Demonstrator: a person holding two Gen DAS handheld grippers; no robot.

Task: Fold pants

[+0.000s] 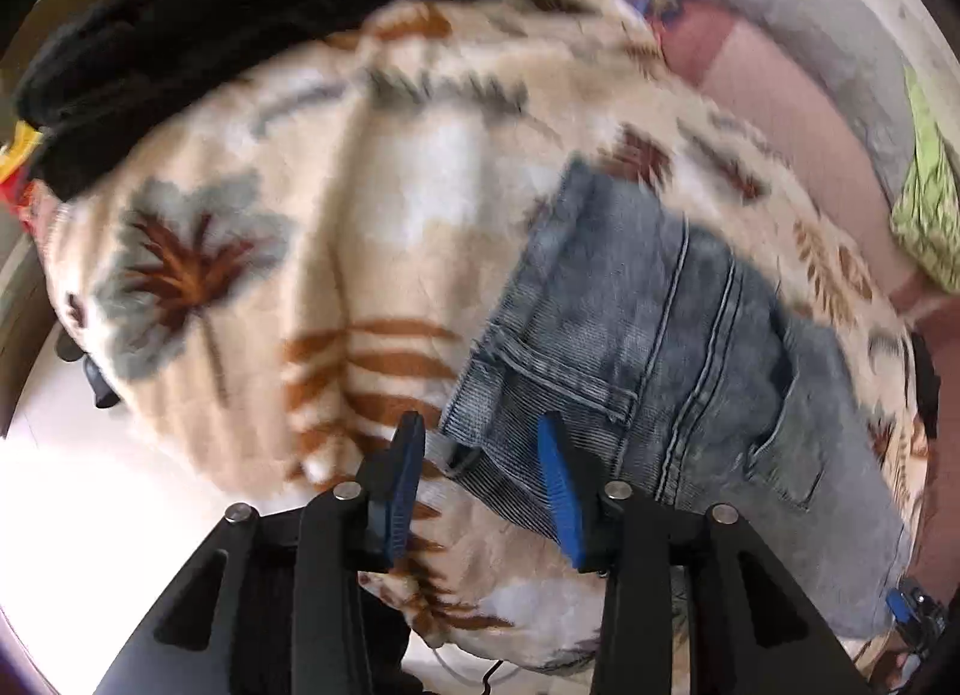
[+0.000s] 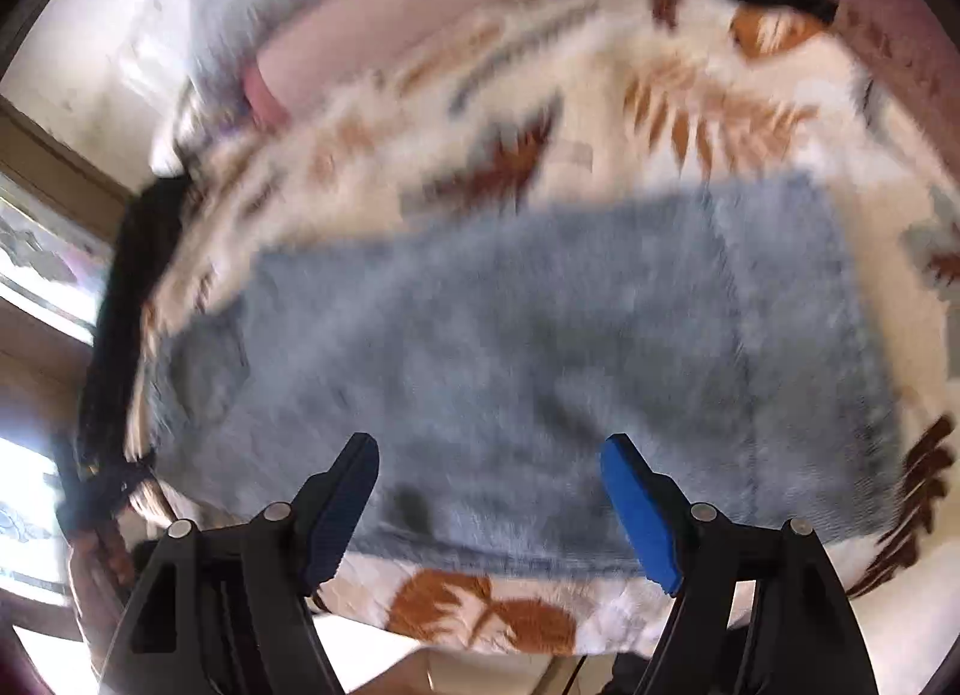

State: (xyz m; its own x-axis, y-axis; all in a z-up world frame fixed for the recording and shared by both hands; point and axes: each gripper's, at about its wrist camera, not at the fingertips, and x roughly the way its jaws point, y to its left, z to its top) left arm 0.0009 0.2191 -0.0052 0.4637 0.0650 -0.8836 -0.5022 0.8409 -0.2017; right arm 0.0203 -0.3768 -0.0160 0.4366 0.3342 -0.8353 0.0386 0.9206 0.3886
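In the left wrist view, we look down on folded jeans (image 1: 660,335) lying on a cream blanket (image 1: 372,203) printed with brown and grey leaves. Our left gripper (image 1: 480,458) hangs over the near corner of the jeans, at the waistband. Its jaws stand apart; the corner of the denim sits between them, and we see neither blue pad pressing on it. A black garment (image 1: 240,35) lies along the far edge of the blanket, and a green cloth (image 1: 927,203) shows at the right.

In the right wrist view, the picture is blurred. The jeans (image 2: 510,347) fill the middle as a broad blue rectangle on the same blanket (image 2: 600,113). Our right gripper (image 2: 489,455) hovers above the near edge of the jeans with its jaws spread wide and nothing between them. The black garment (image 2: 120,305) lies at the left.
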